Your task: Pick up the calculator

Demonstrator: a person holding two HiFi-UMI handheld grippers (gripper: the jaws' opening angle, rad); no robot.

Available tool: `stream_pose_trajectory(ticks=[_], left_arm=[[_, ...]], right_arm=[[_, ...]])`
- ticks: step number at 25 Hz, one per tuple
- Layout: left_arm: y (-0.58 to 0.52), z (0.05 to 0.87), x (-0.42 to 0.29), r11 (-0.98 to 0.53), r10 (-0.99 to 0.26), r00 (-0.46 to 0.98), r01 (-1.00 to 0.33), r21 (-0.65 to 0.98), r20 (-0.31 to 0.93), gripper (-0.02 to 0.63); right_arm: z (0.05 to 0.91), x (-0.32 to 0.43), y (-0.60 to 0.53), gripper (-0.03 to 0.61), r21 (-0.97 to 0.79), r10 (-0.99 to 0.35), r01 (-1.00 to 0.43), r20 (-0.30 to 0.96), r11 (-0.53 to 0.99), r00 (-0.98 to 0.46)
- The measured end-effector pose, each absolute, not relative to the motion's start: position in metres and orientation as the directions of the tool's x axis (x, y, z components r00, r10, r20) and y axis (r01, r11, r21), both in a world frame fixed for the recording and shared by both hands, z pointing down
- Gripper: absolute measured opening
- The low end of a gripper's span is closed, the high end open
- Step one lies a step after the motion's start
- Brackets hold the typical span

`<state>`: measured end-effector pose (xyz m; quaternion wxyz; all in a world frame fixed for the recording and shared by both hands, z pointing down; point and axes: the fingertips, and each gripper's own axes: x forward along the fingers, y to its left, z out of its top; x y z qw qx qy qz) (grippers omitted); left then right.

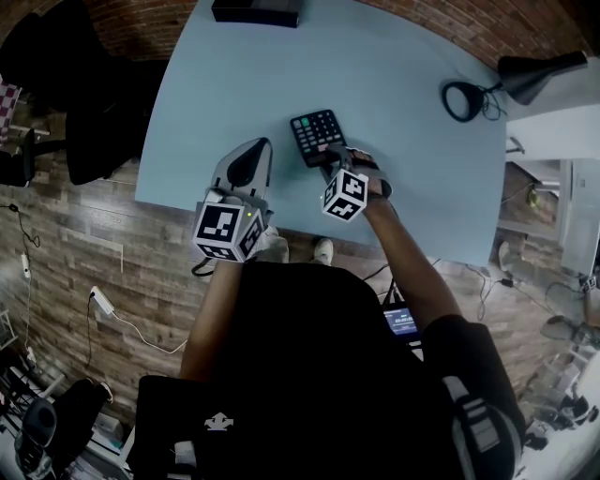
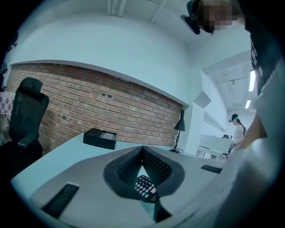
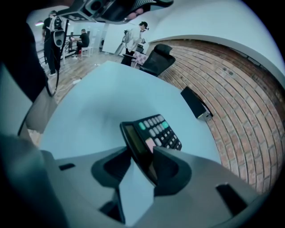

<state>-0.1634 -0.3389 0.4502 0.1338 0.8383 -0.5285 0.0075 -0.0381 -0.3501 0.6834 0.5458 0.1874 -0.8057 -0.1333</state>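
Observation:
A black calculator [image 1: 317, 134] with grey keys lies near the middle of the pale blue table [image 1: 403, 56]. My right gripper [image 1: 330, 170] is shut on its near, display end. In the right gripper view the calculator [image 3: 153, 131] stands tilted on edge between the two jaws of the right gripper [image 3: 142, 156], keys facing right. My left gripper [image 1: 255, 150] hovers over the table just left of the calculator, its jaws meeting at the tips with nothing in them. Through the gap of the left gripper [image 2: 142, 150] the calculator [image 2: 144, 187] shows below.
A black box [image 1: 258, 11] sits at the table's far edge. A black desk lamp [image 1: 525, 75] and a coiled cable [image 1: 462, 100] are at the far right. A black office chair [image 1: 94, 94] stands left of the table. A brick wall [image 2: 111, 111] runs behind.

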Motion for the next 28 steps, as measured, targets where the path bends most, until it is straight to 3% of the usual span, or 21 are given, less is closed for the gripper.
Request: stream_pose_trajectory(ticks=[14, 28], left_arm=[[-0.339, 0.45, -0.159, -0.404, -0.884, 0.441, -0.888, 0.219, 0.157, 0.003], [-0.337, 0.443, -0.152, -0.409, -0.886, 0.442, -0.889, 0.207, 0.144, 0.003]], right_arm=[[0.655, -0.041, -0.362, 0.074, 0.42, -0.514, -0.302, 0.758, 0.856, -0.401], [0.627, -0.035, -0.381, 0.049, 0.4, -0.565, -0.418, 0.706, 0.815, -0.427]])
